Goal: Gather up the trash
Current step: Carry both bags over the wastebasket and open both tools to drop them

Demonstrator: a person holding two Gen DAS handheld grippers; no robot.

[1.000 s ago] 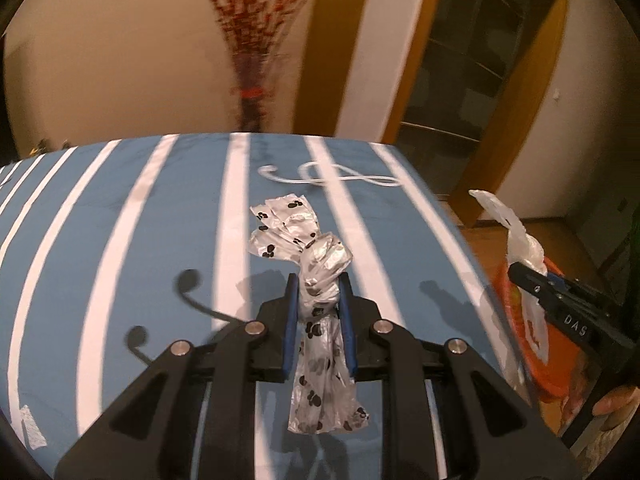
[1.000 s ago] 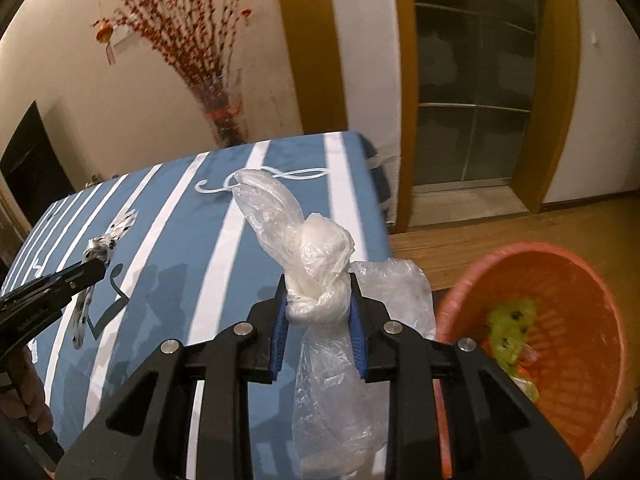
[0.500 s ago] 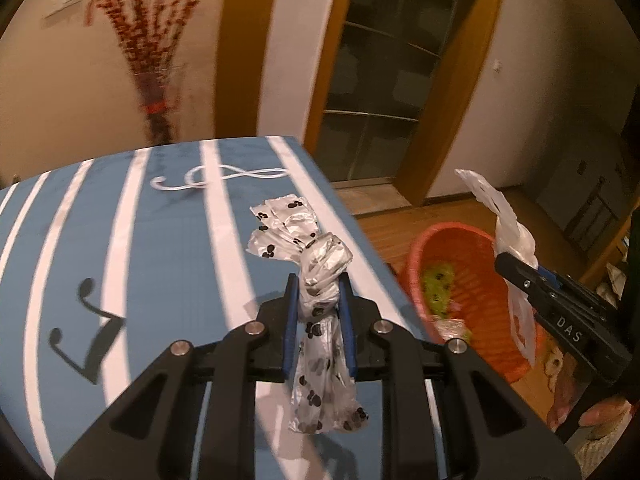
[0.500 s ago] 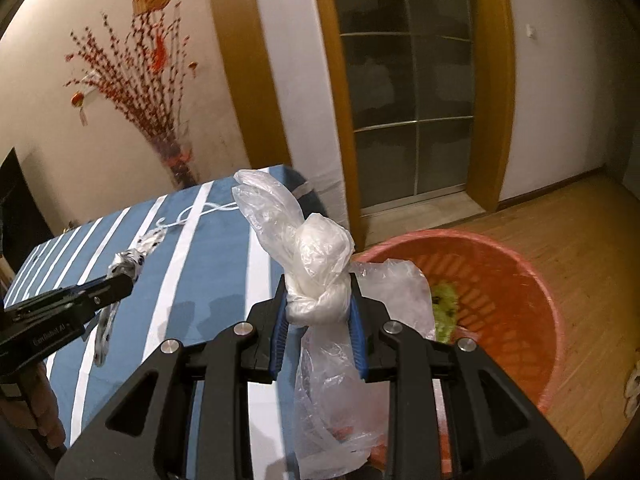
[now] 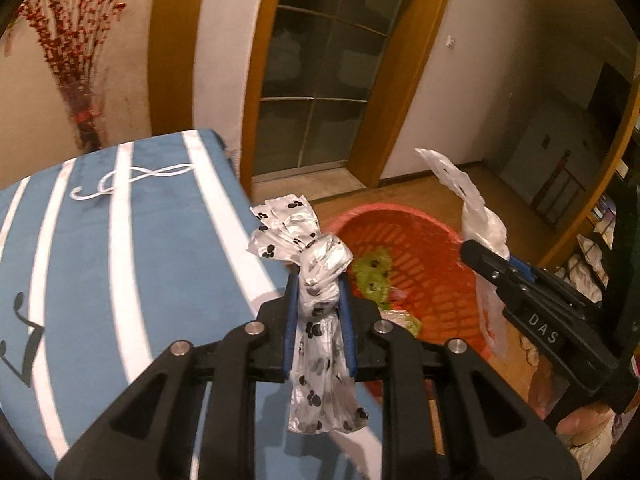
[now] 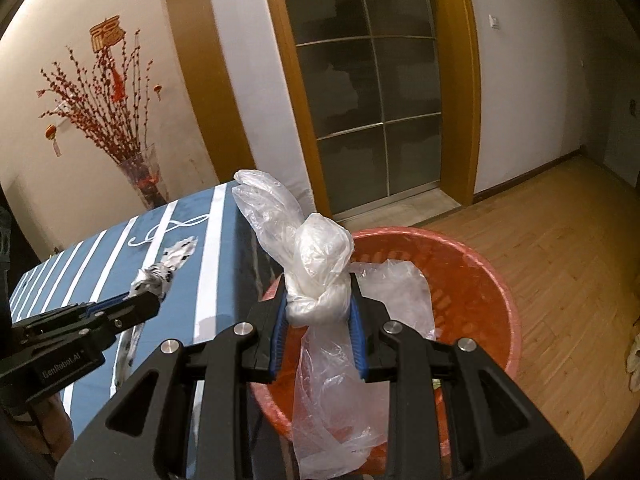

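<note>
My left gripper [image 5: 318, 288] is shut on a knotted clear bag with black paw prints [image 5: 320, 268], held over the right edge of the blue striped table [image 5: 120, 248]. My right gripper [image 6: 319, 300] is shut on a knotted plain clear bag [image 6: 320, 264], which hangs above the orange laundry-style basket [image 6: 480, 280]. The basket [image 5: 420, 248] stands on the wooden floor beside the table and holds green trash [image 5: 374, 272]. The right gripper [image 5: 480, 258] with its bag shows at the right of the left wrist view. In the right wrist view the left gripper [image 6: 148, 300] shows at the left.
A glass-panelled door with a wooden frame [image 6: 368, 100] stands behind the basket. A vase of red branches [image 6: 140, 176] sits by the wall past the table's far end. Wooden floor [image 6: 560, 248] stretches to the right. A hand [image 5: 584, 424] holds the right gripper.
Both grippers have swung right, away from the table's middle towards the basket. The basket has come into fuller view under both bags. Neither grip has changed.
</note>
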